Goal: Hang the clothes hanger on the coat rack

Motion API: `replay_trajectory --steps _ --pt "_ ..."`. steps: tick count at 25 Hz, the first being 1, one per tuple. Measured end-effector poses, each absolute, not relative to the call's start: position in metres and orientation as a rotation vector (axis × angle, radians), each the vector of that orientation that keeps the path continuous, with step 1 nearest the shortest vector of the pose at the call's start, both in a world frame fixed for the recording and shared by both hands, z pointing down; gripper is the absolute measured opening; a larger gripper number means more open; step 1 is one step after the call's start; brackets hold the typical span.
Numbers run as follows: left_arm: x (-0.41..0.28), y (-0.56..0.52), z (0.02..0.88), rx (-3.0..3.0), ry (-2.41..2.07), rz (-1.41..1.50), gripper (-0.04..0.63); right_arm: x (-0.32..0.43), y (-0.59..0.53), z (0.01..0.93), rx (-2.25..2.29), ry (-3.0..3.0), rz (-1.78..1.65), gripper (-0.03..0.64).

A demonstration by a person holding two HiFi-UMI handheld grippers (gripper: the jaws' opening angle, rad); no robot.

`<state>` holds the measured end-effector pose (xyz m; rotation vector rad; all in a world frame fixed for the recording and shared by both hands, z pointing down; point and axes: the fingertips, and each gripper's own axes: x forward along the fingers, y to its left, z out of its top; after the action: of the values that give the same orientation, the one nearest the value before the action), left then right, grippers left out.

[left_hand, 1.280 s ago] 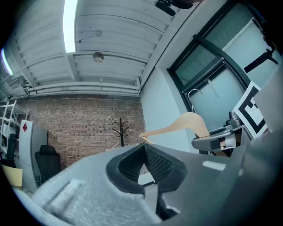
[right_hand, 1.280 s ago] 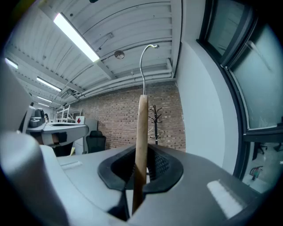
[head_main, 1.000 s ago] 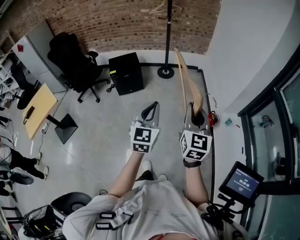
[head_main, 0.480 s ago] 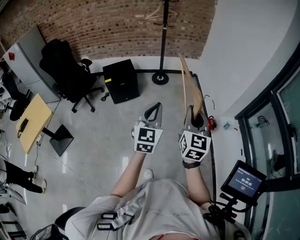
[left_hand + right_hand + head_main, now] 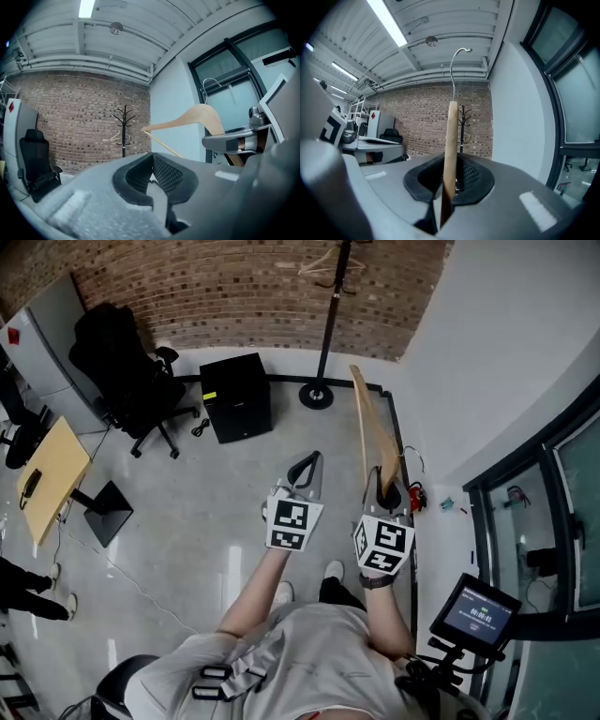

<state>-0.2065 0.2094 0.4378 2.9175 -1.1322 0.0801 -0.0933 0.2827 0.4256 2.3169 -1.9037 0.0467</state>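
Well short of the coat rack (image 5: 325, 324), on the grey floor: a wooden clothes hanger (image 5: 373, 432) in the right gripper (image 5: 389, 482), pads pinching one arm of the wood edge-on, metal hook (image 5: 458, 58) uppermost and the free arm reaching toward the rack. Just beside it, level in its distance from the rack, the left gripper (image 5: 305, 465), tongs pressed together on nothing. Likely step in hand: the carry to the rack, with the hanging itself not yet begun. To do it well, keep the pinch firm, since a long hanger held by one arm can swing or twist in the pads. Hold the hook upright and bring it higher than the chosen peg before closing in. Steer for a free peg, clear of the pale hanger (image 5: 323, 263) already on the rack's upper arms. Lower until the hook sits fully over the peg, and only then ease the pads apart. Keep the free end off the white wall to the right of the rack. Watch the rack itself: a thin pole on a small round base (image 5: 317, 395), probably easy to rock with a knock. Left of that base, a black cabinet (image 5: 236, 397); farther left again, a black office chair (image 5: 127, 362), both well apart from the rack. Behind the rack, a brick wall (image 5: 234, 287).
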Motion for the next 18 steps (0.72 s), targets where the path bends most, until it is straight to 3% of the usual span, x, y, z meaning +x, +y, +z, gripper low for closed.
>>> replay_trajectory --steps 7,13,18 --pt "-0.161 0.151 0.445 2.903 -1.197 0.11 0.002 -0.054 0.225 0.445 2.275 -1.977 0.083 0.04" --pt "-0.058 0.08 0.421 2.905 -1.243 0.093 0.002 0.053 0.132 0.434 2.225 -2.024 0.12 0.041" --pt "-0.038 0.08 0.435 2.89 -1.302 0.094 0.002 0.093 0.136 0.435 2.291 -2.026 0.084 0.041"
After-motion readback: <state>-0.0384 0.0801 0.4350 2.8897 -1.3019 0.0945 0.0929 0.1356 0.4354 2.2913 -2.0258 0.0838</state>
